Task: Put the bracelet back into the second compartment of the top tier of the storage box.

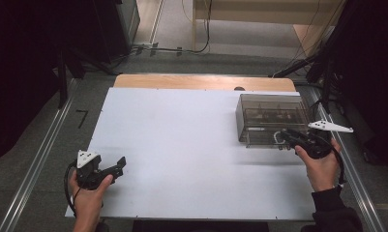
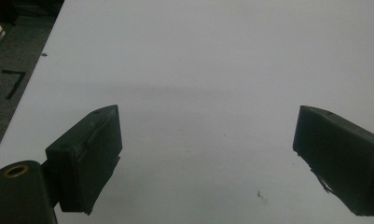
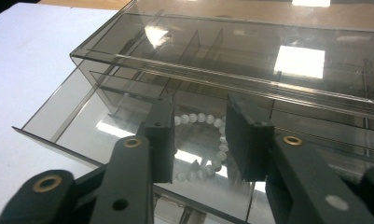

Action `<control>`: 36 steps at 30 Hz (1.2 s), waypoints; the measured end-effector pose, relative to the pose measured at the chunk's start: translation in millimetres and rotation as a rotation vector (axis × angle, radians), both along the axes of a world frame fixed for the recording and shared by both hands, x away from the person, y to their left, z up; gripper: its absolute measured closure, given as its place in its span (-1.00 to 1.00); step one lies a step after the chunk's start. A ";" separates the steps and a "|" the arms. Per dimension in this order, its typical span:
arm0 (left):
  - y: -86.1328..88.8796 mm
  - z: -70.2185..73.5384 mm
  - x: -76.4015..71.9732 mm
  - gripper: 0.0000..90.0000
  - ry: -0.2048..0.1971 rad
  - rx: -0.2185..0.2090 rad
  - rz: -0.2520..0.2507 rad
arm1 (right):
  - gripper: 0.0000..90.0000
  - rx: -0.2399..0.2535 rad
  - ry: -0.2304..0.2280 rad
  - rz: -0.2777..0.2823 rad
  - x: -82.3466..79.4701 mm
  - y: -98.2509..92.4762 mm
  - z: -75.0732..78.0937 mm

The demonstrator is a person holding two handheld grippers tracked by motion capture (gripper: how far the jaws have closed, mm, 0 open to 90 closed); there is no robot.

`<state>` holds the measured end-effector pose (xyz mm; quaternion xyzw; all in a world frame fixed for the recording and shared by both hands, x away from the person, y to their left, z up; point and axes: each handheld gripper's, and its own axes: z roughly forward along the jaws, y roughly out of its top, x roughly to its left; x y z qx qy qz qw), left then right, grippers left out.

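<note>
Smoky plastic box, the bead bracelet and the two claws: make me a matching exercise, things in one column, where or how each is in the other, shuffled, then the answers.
Things:
1. Smoky plastic box
2. Bead bracelet
3. Left claw
4. Right claw

Where or how:
A. Lying in the pulled-out drawer of the box
B. Jaws wide apart over the bare white tabletop
C. Standing at the far right of the table
D. Jaws partly closed, poised over the drawer, beads showing between them

Pairs: 1-C, 2-A, 3-B, 4-D

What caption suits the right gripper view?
Open right gripper poised over a white bead bracelet in a smoky clear drawer box.
</note>
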<state>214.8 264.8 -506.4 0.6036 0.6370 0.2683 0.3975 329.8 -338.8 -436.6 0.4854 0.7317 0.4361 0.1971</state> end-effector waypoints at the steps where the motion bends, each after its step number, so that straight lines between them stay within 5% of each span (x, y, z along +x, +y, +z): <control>1: 0.0 0.0 0.0 -0.81 0.000 0.000 0.000 | 0.28 0.003 0.002 0.000 -0.3 0.1 0.1; 16: 0.0 0.0 0.0 -0.81 -0.001 0.001 -0.001 | -0.26 0.012 -0.011 0.002 -4.9 2.1 2.8; 36: 0.0 -0.1 0.0 -0.81 0.000 0.002 -0.001 | -0.45 0.014 -0.021 0.006 -9.3 5.1 5.3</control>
